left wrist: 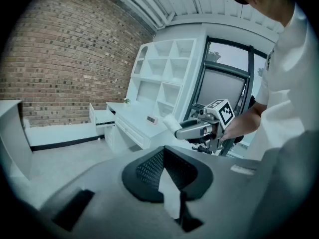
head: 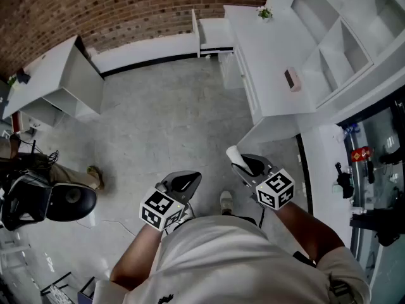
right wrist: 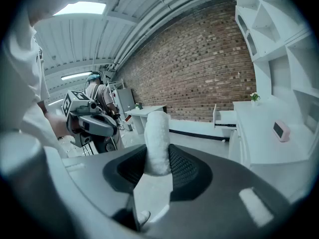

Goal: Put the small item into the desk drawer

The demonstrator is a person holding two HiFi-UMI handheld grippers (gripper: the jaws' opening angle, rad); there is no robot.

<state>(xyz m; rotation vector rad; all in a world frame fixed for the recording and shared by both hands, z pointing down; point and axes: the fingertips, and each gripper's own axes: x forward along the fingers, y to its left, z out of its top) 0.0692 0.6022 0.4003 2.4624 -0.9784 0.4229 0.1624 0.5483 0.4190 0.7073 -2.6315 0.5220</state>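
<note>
My right gripper (head: 243, 163) is shut on a small white roll (head: 233, 152), which sticks out past the jaw tips (right wrist: 157, 138). It hovers over the floor, just short of the near end of the white desk (head: 272, 62). The desk's drawer (head: 215, 34) stands pulled open at the far end, by the brick wall; it also shows in the right gripper view (right wrist: 227, 117). My left gripper (head: 181, 183) is beside the right one, shut with nothing between its dark pads (left wrist: 149, 171). From the left gripper view I see the right gripper (left wrist: 175, 127) carrying the white roll (left wrist: 170, 122).
A small pink device (head: 292, 79) and a tiny plant (head: 264, 12) sit on the desk top. White shelving (head: 342, 37) rises behind the desk. A white cabinet (head: 60, 81) stands at the left, with another person and black equipment (head: 47, 198) near it. Grey floor lies between.
</note>
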